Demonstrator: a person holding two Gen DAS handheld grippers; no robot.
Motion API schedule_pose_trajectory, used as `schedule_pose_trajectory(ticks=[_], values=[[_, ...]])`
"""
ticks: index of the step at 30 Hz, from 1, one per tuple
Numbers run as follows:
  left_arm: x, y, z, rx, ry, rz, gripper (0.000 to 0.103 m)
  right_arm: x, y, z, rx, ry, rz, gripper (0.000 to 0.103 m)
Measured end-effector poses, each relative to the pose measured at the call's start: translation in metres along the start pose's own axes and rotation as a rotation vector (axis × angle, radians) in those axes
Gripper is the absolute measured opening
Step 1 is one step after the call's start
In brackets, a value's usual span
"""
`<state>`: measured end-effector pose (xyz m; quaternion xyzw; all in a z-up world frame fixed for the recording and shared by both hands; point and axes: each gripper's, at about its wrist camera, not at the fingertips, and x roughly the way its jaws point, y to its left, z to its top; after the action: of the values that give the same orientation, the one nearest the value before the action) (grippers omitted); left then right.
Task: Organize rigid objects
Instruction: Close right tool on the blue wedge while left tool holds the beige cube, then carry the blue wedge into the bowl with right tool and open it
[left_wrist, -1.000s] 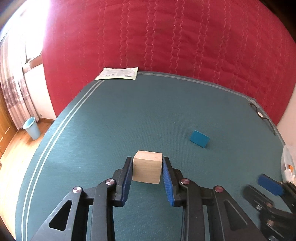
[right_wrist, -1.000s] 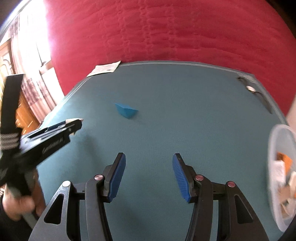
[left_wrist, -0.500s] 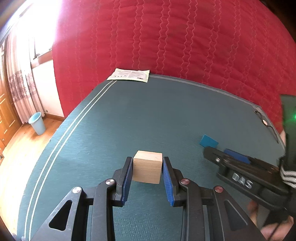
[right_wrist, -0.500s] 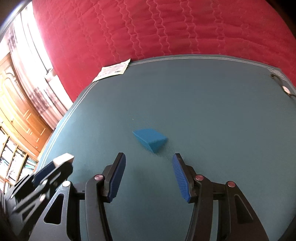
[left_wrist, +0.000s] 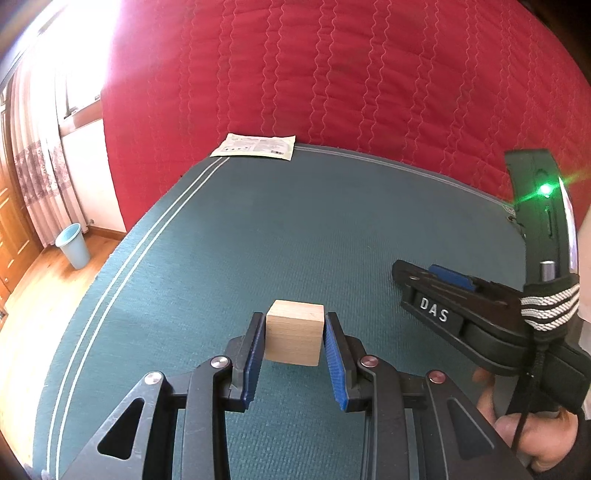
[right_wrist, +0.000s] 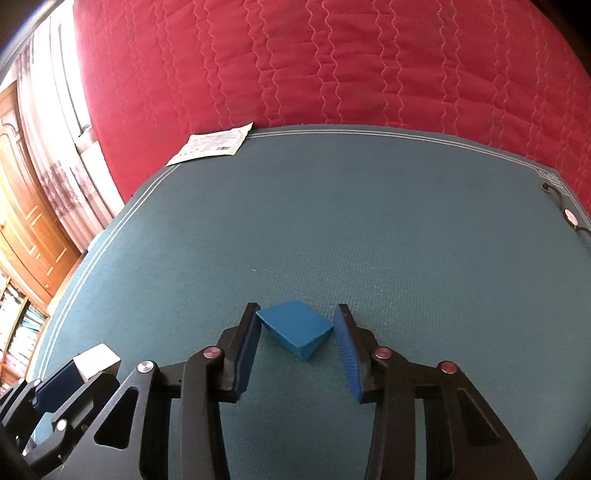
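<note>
The left gripper points down at a slant over the green mat, its blue pads clamped on the side faces of a pale wooden cube, which is held clear between the fingertips; the right gripper slants down likewise, just to the right of the left one, with a bare hand wrapped round its handle and a striped strap across its body; its jaws have just been closing around a blue wedge block that lies on the mat; the left pad touches the block's near corner, the right pad stands just beside its far edge, and whether that pad presses cannot be told. No container shows in either view. A white printed packet lies at the mat's far left corner, well apart from both grippers; a small metal object with a round tag lies at the far right edge; a red quilted cover rises just behind the mat's far edge; the mat between the grippers and that edge is bare; beyond its left edge, wooden floor and a light blue bin.
</note>
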<state>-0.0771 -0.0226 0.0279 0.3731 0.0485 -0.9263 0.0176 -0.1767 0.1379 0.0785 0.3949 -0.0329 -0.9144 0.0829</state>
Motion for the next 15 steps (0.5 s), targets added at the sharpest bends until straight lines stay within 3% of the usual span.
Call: schedule_pose_trajectory(ticks=[15], values=[[0.002,-0.012,-0.002,0.021,0.013,-0.037,0.033,-0.044,-0.025,-0.043,0.014,0.002,0.032,0.038]])
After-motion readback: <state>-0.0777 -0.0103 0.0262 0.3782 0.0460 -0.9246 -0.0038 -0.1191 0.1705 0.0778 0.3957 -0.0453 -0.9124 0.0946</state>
